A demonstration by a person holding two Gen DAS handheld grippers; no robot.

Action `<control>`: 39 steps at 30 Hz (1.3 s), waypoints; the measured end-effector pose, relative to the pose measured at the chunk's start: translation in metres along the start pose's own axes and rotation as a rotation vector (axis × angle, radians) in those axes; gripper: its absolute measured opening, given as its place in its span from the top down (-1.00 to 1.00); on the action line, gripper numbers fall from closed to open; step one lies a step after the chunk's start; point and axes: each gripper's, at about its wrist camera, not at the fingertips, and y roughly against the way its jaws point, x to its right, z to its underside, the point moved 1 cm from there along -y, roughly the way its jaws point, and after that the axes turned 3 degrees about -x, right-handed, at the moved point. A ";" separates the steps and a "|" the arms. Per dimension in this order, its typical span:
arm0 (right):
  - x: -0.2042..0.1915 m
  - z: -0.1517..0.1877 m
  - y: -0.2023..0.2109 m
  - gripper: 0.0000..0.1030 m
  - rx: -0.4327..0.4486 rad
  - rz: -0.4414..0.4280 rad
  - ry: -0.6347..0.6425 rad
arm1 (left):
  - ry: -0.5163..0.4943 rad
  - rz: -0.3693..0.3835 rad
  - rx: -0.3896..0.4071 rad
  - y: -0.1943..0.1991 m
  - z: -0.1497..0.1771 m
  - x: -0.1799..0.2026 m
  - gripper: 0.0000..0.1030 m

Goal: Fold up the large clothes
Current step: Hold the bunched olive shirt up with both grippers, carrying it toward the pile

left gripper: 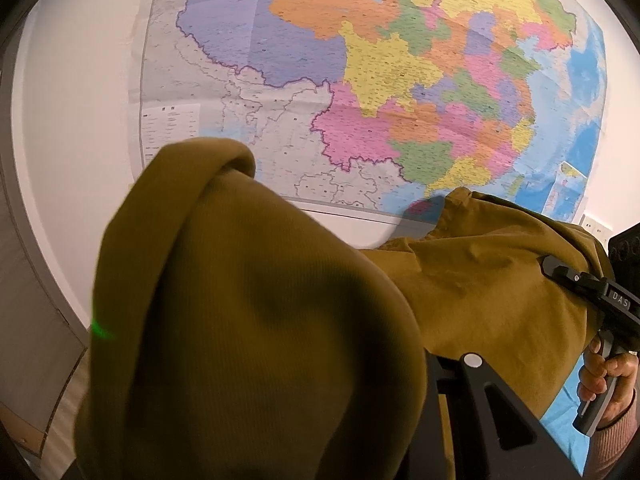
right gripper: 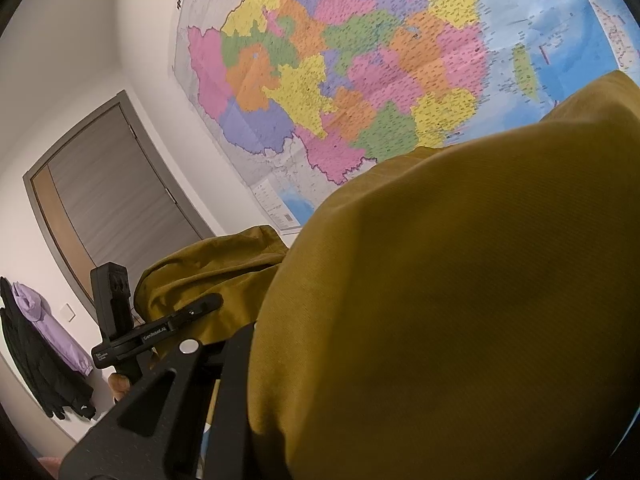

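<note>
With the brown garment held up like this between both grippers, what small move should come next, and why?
Probably lower both grippers together and lay the garment flat. It hangs in the air before the wall map, bunched over the left gripper and the right gripper. A lifted, bunched garment cannot take a clean fold.

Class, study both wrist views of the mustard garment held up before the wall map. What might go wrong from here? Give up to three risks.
1. The garment drapes over both cameras, hiding each claw's fingertips, so a slipping grip may go unnoticed.
2. It hangs bunched between the left claw and right claw, so a fold could set creases.
3. It is raised near the map; a swing might brush it.
</note>
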 end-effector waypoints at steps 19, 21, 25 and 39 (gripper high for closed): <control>-0.006 0.005 -0.016 0.67 -0.010 -0.008 0.000 | 0.013 -0.027 0.012 -0.006 -0.002 -0.021 0.49; -0.007 0.005 -0.018 0.67 -0.012 -0.008 0.000 | 0.014 -0.031 0.010 -0.008 -0.002 -0.023 0.49; -0.010 0.004 -0.025 0.67 -0.016 -0.011 0.004 | 0.016 -0.041 0.015 -0.009 -0.003 -0.029 0.48; -0.024 0.001 -0.058 0.67 -0.026 -0.017 0.022 | 0.035 -0.095 0.031 -0.016 -0.023 -0.063 0.48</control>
